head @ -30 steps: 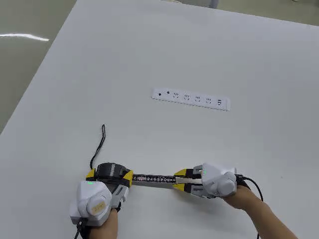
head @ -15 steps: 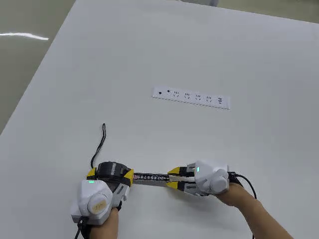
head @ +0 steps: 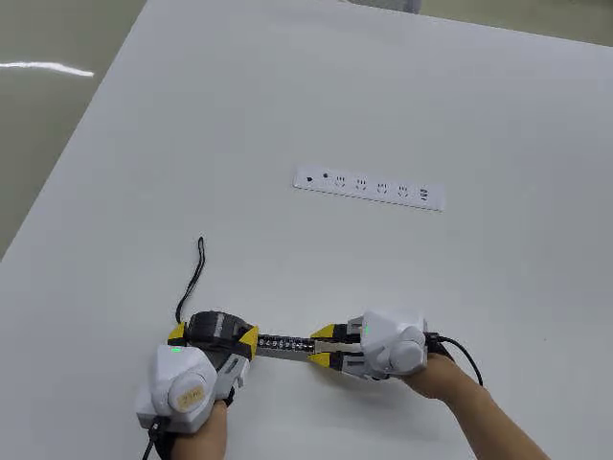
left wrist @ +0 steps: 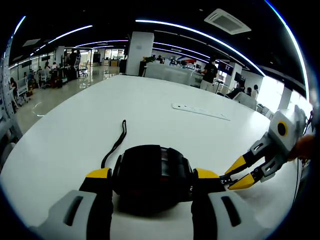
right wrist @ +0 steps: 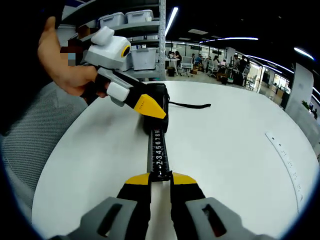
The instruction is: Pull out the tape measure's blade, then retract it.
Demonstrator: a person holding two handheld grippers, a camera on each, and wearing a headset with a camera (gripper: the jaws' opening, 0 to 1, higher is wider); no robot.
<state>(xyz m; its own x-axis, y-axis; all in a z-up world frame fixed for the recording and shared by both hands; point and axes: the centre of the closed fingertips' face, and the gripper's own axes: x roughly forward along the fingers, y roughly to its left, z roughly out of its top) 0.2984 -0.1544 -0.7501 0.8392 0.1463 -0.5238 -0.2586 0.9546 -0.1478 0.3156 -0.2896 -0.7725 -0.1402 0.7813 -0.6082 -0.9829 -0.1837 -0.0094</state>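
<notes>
A black tape measure (head: 215, 331) rests on the white table (head: 316, 105), its black wrist strap (head: 191, 278) trailing away. My left gripper (head: 213, 337) is shut on its case (left wrist: 151, 175). A short length of numbered blade (head: 283, 343) runs right from the case to my right gripper (head: 322, 346), which is shut on the blade's end (right wrist: 159, 170). In the right gripper view the blade (right wrist: 158, 148) leads straight to the case (right wrist: 157, 107), with the left gripper (right wrist: 142, 107) clamped on it.
A white power strip (head: 368, 188) lies flat further back, right of centre. The table's left edge (head: 67, 172) drops to a grey floor. In the left gripper view the power strip (left wrist: 200, 111) lies beyond the tape measure.
My right gripper has moved left toward the case, still holding the blade end, so the exposed blade is shorter. The left gripper and case have stayed put.
</notes>
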